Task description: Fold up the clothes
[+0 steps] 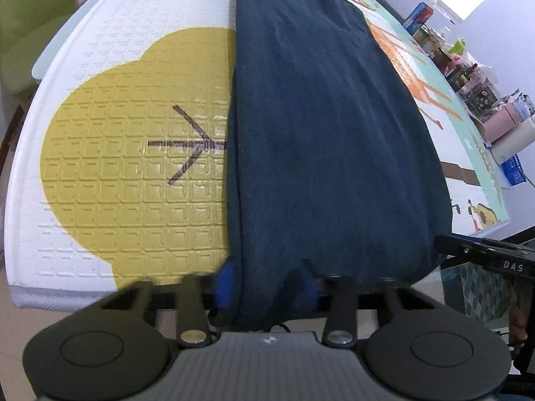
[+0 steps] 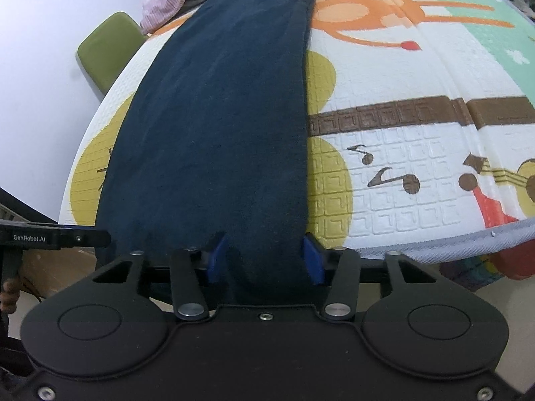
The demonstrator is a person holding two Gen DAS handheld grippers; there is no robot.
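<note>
Garment hem pinched in both grippers, left and right, fingers closed on cloth; shallow bite risks slip mid-fold.

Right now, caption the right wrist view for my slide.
Right gripper grips the dark blue garment's near edge on the patterned mat.

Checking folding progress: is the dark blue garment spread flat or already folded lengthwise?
Folded lengthwise: the dark blue garment lies as a long narrow strip on the play mat, a layered edge along its side.
</note>
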